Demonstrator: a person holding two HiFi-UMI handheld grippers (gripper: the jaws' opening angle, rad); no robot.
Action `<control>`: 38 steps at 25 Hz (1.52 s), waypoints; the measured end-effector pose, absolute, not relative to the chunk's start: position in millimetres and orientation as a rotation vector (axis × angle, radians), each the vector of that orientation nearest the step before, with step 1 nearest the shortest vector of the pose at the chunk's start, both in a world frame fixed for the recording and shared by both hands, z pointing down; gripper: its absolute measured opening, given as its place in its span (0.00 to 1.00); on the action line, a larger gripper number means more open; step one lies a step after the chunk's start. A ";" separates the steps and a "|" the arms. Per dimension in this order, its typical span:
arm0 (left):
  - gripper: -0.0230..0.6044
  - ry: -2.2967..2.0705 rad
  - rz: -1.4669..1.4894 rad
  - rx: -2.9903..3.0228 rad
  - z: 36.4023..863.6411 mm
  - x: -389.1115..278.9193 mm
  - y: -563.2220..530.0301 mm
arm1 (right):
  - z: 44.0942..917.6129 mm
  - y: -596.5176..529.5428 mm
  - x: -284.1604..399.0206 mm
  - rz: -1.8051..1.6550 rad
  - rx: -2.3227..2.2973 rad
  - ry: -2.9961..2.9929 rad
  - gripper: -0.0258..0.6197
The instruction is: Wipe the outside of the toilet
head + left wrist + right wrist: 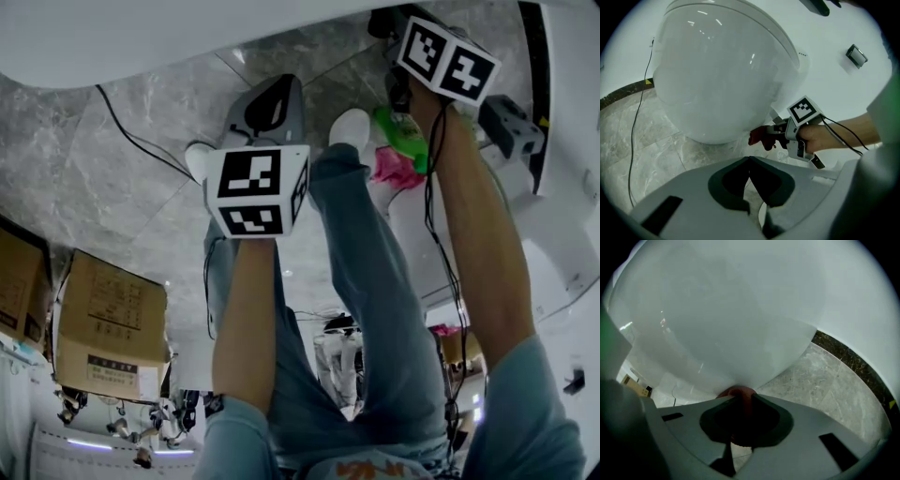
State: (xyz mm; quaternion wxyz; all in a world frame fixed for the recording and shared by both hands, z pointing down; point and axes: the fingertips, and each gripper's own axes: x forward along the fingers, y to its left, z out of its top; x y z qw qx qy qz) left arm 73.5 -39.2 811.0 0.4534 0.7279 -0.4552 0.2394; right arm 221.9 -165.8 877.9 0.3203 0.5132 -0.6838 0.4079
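Note:
The white toilet bowl [717, 70] bulges over the marble floor and fills the right gripper view [731, 310]. My right gripper [742, 401] is shut on a red cloth [739, 393] and presses it against the bowl's lower outside. From the left gripper view, that right gripper [780, 135] holds the cloth [759, 136] at the bowl's underside. In the head view the cloth [396, 169] looks pink below the right gripper [401, 150]. My left gripper [749, 161] is shut with nothing in it, held back from the bowl [267, 103].
A black cable [635, 126] runs across the grey marble floor [112, 187]. Cardboard boxes [112, 323] stand at the left. The person's jeans legs [375, 309] and white shoes [352, 127] are between the arms. A dark skirting strip [848, 357] edges the floor.

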 end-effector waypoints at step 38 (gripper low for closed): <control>0.03 -1.421 0.452 1.908 433.2 -15.3 -79.4 | 476.7 -108.6 155.7 0.821 1.327 -2.070 0.12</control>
